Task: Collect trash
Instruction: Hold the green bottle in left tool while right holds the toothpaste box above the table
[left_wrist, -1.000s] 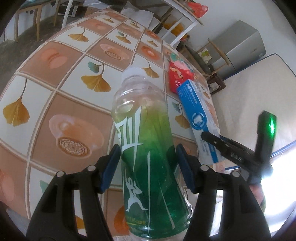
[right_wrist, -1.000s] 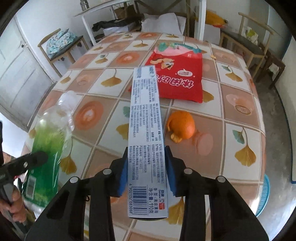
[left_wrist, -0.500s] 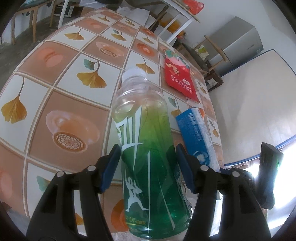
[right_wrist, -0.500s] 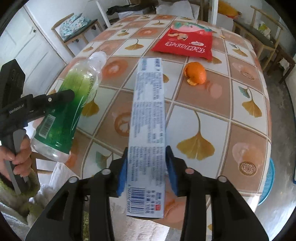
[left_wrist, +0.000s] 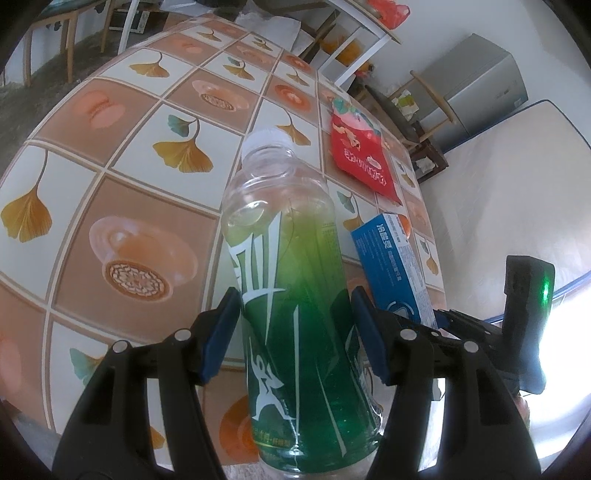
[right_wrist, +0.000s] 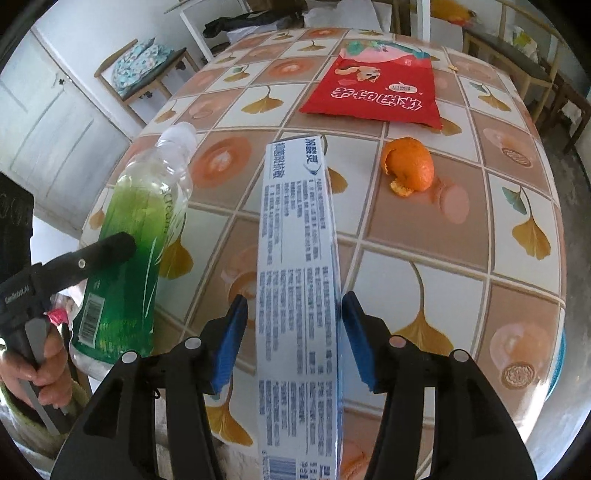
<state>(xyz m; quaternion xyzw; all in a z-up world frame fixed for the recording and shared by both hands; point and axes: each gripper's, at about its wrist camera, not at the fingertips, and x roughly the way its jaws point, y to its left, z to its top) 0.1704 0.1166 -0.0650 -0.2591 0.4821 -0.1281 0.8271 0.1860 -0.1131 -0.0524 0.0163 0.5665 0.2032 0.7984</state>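
A clear plastic bottle (left_wrist: 280, 221) with a green label and a white cap is held over the near table edge, my left gripper (left_wrist: 295, 310) shut on its lower body. The bottle (right_wrist: 140, 221) also shows at the left of the right wrist view, with a hand on the left gripper's handle. A long blue and white toothpaste box (right_wrist: 295, 221) stands lengthwise between the blue pads of my right gripper (right_wrist: 291, 306). Those jaws are opening, and a narrow gap shows on each side of the box. From the left wrist view the box (left_wrist: 391, 258) appears just right of the bottle.
A red snack bag (right_wrist: 373, 88) lies flat at the far side of the tiled-pattern table (right_wrist: 480, 258). An orange peel (right_wrist: 408, 168) sits in front of it. Wooden chairs (right_wrist: 517, 40) stand around the table; a grey cabinet (left_wrist: 476, 92) and a mattress are at the right.
The right gripper's pads have come off the toothpaste box, which sits lower between them. The right gripper has drawn back to the near table edge beside the bottle. The left gripper has kept still.
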